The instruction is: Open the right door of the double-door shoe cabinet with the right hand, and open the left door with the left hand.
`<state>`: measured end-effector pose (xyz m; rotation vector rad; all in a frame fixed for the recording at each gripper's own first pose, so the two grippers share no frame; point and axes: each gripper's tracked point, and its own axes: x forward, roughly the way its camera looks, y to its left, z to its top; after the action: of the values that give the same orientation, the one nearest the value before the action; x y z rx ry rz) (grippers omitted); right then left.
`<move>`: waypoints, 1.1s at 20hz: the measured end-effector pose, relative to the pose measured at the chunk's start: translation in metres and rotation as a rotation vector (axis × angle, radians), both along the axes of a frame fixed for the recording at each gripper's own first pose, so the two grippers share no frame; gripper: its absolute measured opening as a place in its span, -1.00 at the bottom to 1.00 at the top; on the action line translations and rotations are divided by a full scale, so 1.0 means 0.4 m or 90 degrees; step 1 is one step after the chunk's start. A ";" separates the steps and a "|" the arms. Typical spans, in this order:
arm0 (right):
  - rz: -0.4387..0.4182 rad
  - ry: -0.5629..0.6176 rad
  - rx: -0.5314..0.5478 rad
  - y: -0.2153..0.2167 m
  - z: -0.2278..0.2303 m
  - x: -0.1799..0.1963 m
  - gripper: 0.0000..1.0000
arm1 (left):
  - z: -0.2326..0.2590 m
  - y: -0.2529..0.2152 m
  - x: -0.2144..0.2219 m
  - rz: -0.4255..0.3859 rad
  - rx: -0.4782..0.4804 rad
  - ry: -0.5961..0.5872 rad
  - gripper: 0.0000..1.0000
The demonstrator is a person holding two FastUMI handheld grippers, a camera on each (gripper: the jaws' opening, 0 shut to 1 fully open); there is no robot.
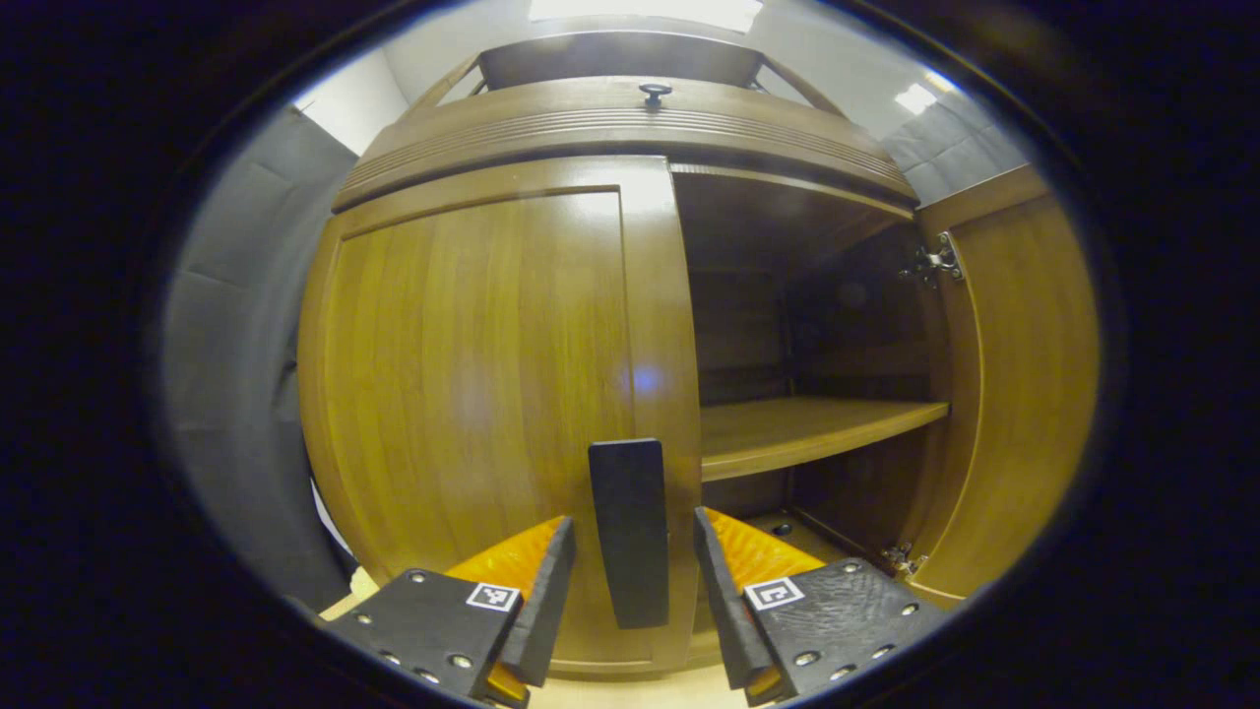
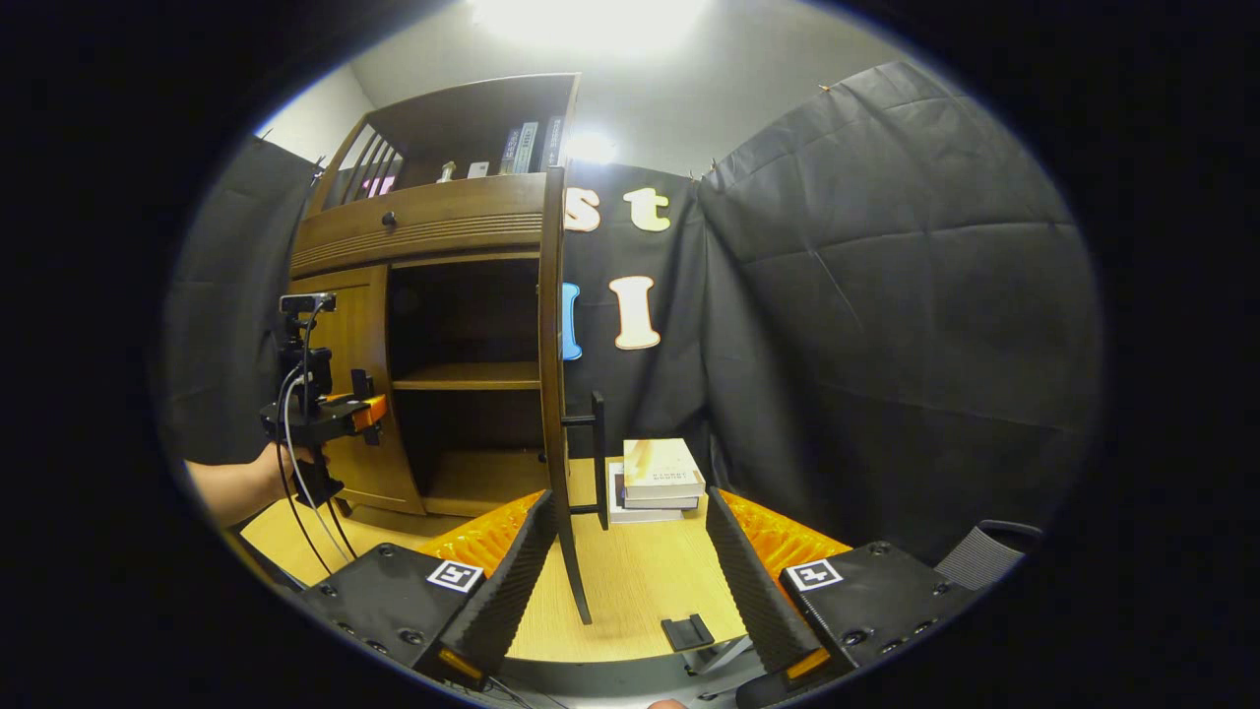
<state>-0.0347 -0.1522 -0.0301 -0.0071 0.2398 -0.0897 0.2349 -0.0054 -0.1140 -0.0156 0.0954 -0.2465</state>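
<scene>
Left gripper view shows my left gripper (image 1: 630, 591) with its fingers spread apart on both sides of the black handle (image 1: 628, 532) of the left door (image 1: 472, 394), low in the centre of the frame; the pads do not press on it yet, so it grasps nothing. The left door is closed, and the right door (image 1: 1024, 394) stands wide open at the right of the frame, with the shelf (image 1: 807, 428) and the dark inside of the shoe cabinet (image 1: 630, 128) visible between them. In my judgement the step in hand is to grip this handle. To do it well I should keep the handle centred between the fingers, close on it squarely, and then pull in an arc around the hinges at the left edge, not straight back, so the fingers do not slide off. In the right gripper view my right gripper (image 2: 620, 581) is also released and holds nothing; the edge of the open right door with its handle (image 2: 598, 458) stands between its fingers, but apart from them. The cabinet stands on a light wooden table (image 2: 640, 591). Some stacked books (image 2: 658, 478) lie on it behind the door, in front of the black cloth wall (image 2: 886, 295), and a bright ceiling lamp (image 2: 591, 20) shines at the top of the frame.
</scene>
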 end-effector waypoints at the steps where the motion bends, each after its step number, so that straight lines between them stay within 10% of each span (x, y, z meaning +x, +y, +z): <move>1: -0.001 0.000 0.001 -0.002 0.001 -0.001 0.92 | -0.004 0.000 0.003 0.000 -0.001 0.005 0.39; 4: -0.003 -0.003 0.009 -0.008 0.003 -0.002 0.91 | -0.004 0.003 0.010 0.012 -0.018 0.007 -0.34; 22: 0.054 -0.026 0.027 0.074 0.015 0.029 0.92 | 0.009 0.083 -0.179 0.010 -0.034 0.026 -0.65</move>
<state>-0.0230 -0.1226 -0.0242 0.0260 0.2002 -0.0002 0.1632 0.0277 -0.1105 -0.0747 0.1286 -0.2332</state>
